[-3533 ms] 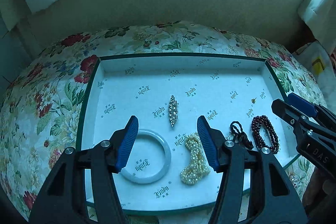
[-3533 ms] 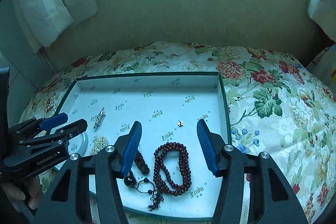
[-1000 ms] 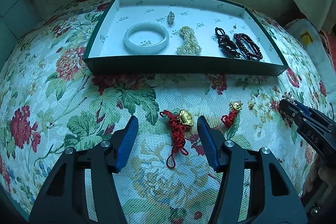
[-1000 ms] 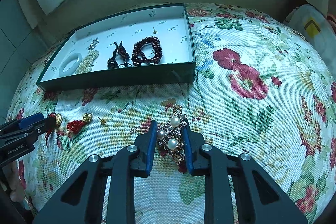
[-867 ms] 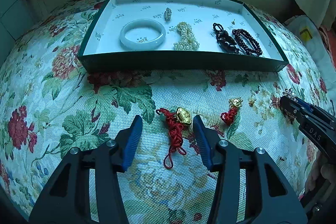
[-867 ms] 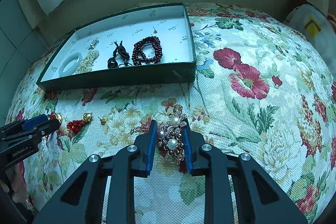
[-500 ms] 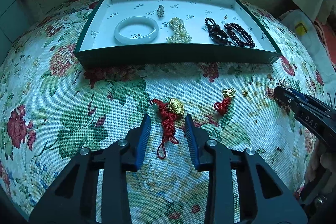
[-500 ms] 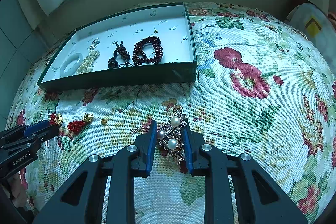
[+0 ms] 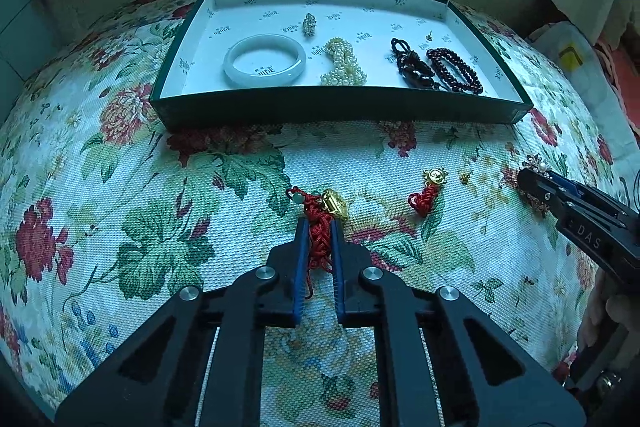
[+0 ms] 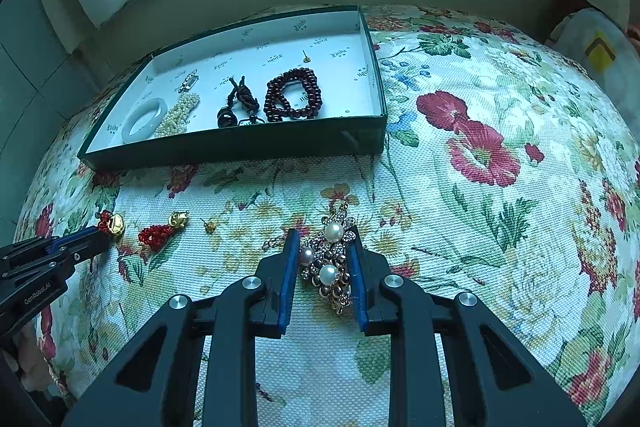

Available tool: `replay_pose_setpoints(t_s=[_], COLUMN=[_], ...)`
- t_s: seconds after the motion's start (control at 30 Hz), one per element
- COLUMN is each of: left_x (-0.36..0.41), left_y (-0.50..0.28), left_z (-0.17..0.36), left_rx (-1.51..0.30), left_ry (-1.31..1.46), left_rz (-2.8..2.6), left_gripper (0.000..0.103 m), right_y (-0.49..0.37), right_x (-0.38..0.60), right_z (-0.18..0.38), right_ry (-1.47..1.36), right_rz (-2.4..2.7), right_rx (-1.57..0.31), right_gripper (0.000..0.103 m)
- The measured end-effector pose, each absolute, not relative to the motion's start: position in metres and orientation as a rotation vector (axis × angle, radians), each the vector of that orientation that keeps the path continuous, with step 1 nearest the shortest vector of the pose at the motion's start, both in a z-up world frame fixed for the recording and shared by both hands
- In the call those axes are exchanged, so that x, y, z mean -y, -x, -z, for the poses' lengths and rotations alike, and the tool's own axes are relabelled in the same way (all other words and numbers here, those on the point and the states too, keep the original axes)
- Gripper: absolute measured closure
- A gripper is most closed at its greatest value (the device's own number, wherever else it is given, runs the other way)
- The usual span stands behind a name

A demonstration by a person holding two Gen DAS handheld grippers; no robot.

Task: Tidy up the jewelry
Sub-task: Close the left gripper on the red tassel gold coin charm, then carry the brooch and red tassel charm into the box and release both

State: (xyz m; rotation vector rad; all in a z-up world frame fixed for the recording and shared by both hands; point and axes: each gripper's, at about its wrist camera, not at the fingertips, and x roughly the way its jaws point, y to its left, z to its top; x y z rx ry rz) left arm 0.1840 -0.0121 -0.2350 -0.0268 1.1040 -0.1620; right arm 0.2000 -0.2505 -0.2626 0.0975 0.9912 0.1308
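Jaws of the left gripper (image 9: pixel 318 227) have been closed since a second ago and are now pinched on the red knotted cord charm (image 9: pixel 318 223) on the floral tabletop (image 9: pixel 120 227); lift-off is judged next. Right gripper (image 10: pixel 323 247) is kept clamped on the pearl brooch (image 10: pixel 330 261). Green box (image 9: pixel 340 103), well beyond, already holds the bangle (image 9: pixel 265 59) and beads (image 9: pixel 454 69). Small red tassel (image 9: pixel 426 193) lies beside; nothing is seen blocking.

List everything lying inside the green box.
Inside the green box: a pale bangle, a small rhinestone brooch, a pearl strand, a dark knotted cord piece, a dark red bead bracelet and a tiny gold stud. The near wall hides the floor's front strip.
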Motion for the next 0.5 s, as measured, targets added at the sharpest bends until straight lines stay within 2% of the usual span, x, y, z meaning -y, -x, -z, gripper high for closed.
replay_pose_setpoints(t_s=[0.5], left_x=[0.003], left_y=[-0.196], left_z=[0.197], left_rx=[-1.016], left_ry=[0.061], left_rz=[0.167], left_gripper=[0.093], right_y=[-0.195], right_x=[0.246], right_z=[0.231], right_ry=[-0.096], right_rz=[-0.168], right_rx=[-0.924], right_gripper=[0.079])
